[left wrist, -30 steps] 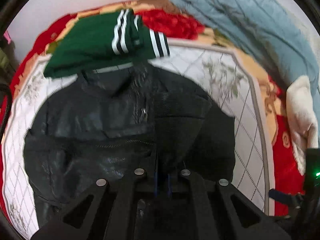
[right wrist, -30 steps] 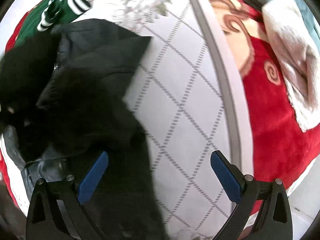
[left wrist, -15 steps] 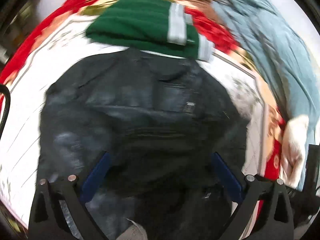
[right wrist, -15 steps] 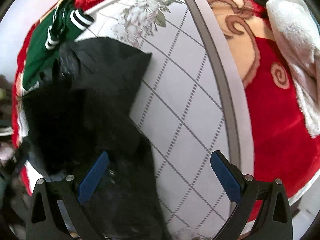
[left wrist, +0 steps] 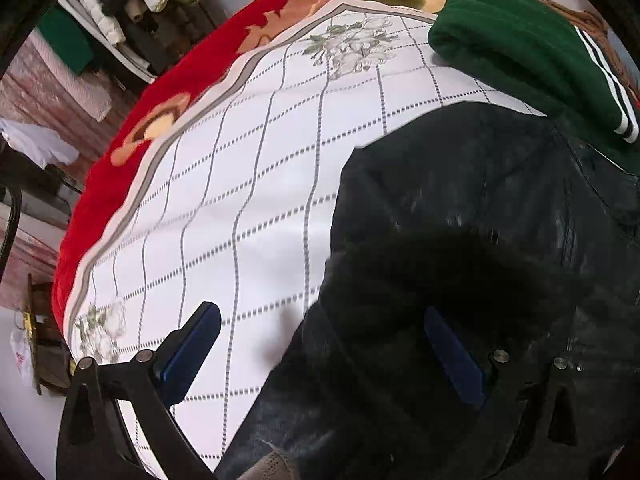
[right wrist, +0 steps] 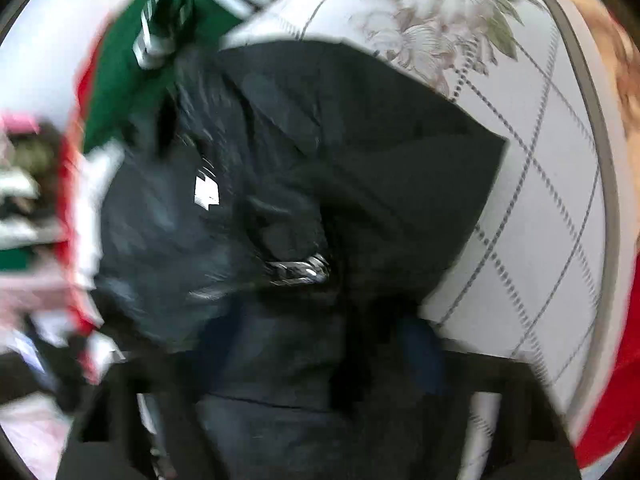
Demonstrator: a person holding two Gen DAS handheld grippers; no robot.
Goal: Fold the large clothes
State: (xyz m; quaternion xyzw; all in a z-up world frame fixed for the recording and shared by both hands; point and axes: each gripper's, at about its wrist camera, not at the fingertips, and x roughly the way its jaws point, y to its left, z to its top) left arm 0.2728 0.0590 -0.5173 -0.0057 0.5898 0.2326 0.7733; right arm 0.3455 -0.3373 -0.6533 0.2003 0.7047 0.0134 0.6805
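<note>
Left tongs: spread as wide as they go, pointing steeply down at the bed. The outer blue pad hangs over the bare white quilted bedspread; the other pad sits over the edge of the black jacket. The jacket's left border lies between the two pads, but neither presses on it.

Right tongs: view badly motion-blurred. Jaws are closing, with black jacket fabric bunched between them. Pads show only as dim blue patches at the lower centre; cannot tell whether they already press on the cloth.

Jacket lies on the bedspread, partly folded, a dull fabric panel turned over the shinier leather-like part. A metal ring or buckle glints near the middle in the right wrist view.

Folded green garment with white stripes lies just beyond the jacket's far edge, touching or overlapping it. Red floral blanket borders the bedspread. Hanging clothes show in the left background.
</note>
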